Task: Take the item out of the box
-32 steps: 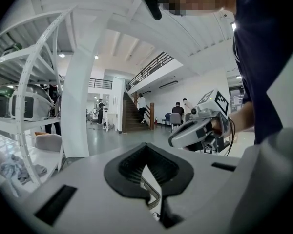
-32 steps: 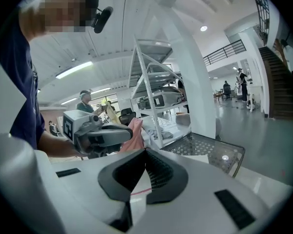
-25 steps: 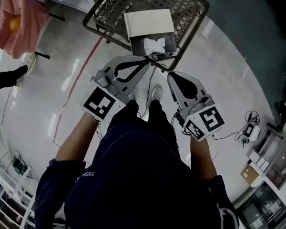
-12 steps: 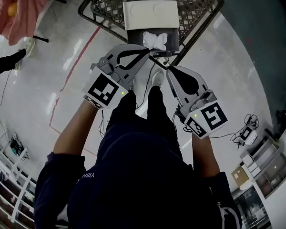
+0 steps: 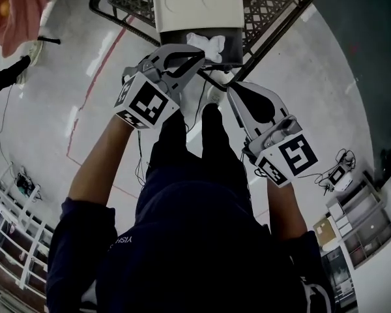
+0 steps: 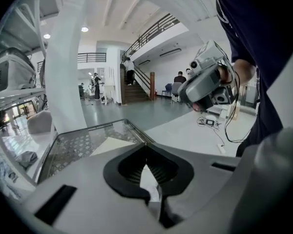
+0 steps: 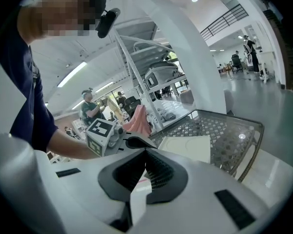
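Note:
An open box (image 5: 229, 47) sits on a black mesh-topped table (image 5: 274, 5), its white lid (image 5: 199, 6) folded back. Inside lies a crumpled white item (image 5: 207, 44). My left gripper (image 5: 201, 53) is shut on nothing, its tips at the box's near edge right beside the white item. My right gripper (image 5: 229, 89) is also shut and empty, lower and to the right, short of the table's rim. The left gripper view shows the mesh table (image 6: 73, 147) and the lid (image 6: 112, 144) past the closed jaws. The right gripper view shows the lid (image 7: 188, 147) and the left gripper (image 7: 151, 145).
A pink cloth (image 5: 19, 8) hangs at the upper left, with another person's shoe (image 5: 6, 80) below it. Shelving stands at the lower left and lower right. A small device with cables (image 5: 335, 175) lies on the glossy floor at the right. My own feet stand under the table's edge.
The box and table have come nearer in the head view. My left gripper has risen forward to the box's near edge. My right gripper has followed a little; both stay shut.

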Demonstrator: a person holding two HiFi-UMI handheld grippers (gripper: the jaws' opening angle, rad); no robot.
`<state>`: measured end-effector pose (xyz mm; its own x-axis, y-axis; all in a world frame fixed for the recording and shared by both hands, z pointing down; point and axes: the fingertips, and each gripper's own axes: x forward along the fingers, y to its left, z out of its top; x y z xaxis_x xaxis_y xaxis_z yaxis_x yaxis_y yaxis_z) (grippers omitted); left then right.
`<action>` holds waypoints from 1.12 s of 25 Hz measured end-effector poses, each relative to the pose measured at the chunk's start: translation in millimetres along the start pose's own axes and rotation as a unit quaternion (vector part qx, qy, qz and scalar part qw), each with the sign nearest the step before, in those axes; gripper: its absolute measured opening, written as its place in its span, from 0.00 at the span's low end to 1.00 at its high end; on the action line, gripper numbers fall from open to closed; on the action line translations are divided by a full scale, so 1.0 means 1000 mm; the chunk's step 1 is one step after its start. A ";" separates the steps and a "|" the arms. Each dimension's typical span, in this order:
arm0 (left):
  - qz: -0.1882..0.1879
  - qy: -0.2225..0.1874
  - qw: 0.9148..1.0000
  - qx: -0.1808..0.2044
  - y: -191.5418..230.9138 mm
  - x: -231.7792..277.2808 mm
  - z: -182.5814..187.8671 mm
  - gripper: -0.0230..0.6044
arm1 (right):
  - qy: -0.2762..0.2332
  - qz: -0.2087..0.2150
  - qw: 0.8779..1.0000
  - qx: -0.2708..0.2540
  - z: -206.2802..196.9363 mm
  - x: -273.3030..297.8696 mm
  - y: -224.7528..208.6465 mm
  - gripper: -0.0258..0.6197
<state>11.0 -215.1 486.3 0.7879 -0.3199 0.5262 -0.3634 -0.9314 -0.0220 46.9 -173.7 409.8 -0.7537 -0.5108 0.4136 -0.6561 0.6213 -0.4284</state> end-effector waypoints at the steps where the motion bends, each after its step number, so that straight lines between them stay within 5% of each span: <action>1: -0.003 0.006 1.000 0.005 0.000 0.006 -0.004 0.05 | 0.001 0.001 1.000 0.003 -0.002 0.001 -0.004 0.07; 13: -0.056 0.104 0.991 0.060 0.001 0.063 -0.057 0.08 | 0.026 0.000 0.999 0.038 -0.030 -0.001 -0.043 0.07; 28: -0.109 0.222 0.958 0.148 -0.010 0.105 -0.112 0.15 | 0.033 -0.008 0.997 0.069 -0.053 -0.012 -0.073 0.07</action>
<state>41.9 -219.6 637.0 0.5155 -0.0680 0.8542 -0.0065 -0.9971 -0.0755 105.5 -181.6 478.9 -0.7415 -0.4772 0.4716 -0.6709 0.5226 -0.5261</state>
